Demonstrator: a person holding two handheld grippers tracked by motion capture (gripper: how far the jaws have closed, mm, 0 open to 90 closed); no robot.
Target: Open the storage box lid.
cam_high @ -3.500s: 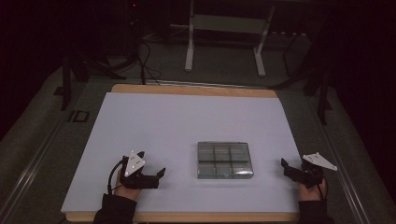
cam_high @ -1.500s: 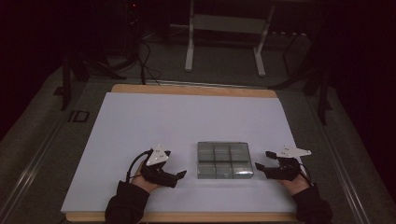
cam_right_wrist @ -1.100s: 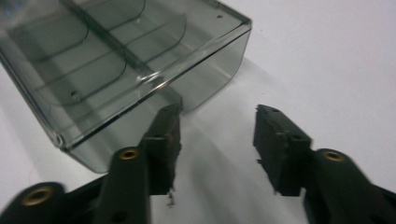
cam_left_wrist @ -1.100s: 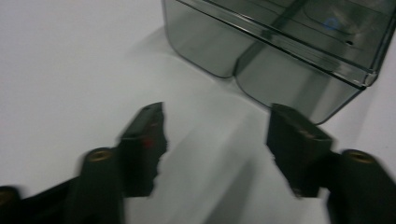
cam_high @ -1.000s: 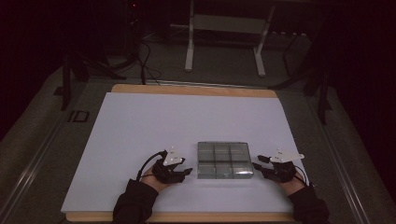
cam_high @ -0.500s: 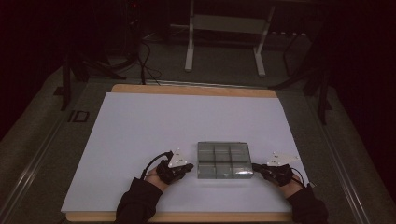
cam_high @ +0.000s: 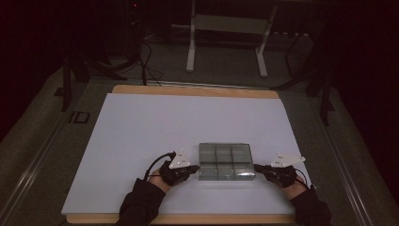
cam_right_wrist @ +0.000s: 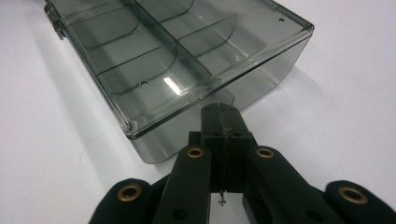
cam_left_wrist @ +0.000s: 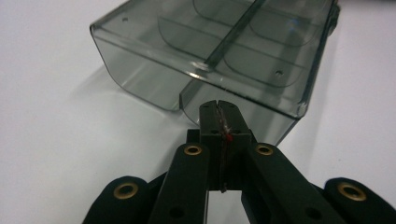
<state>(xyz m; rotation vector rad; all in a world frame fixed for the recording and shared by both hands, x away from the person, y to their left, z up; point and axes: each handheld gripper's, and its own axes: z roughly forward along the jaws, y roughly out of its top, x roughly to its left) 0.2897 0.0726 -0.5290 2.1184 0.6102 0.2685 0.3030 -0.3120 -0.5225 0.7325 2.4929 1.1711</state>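
Observation:
A smoky clear plastic box with several compartments and a shut lid lies on the white table sheet near the front. My left gripper is shut, its tips touching the box's left wall. My right gripper is also shut, its tips against the box's right wall. In the left gripper view the box sits straight ahead of the jaws; in the right gripper view the box lies ahead with its lid edge overhanging. The compartments look empty.
The white sheet covers a wooden table top. Beyond the table stand a metal frame stand and dark tripod legs on the floor. A cable trails from the left gripper.
Both grippers have moved inward from the table's sides toward the box and now touch its left and right walls. The box has not shifted.

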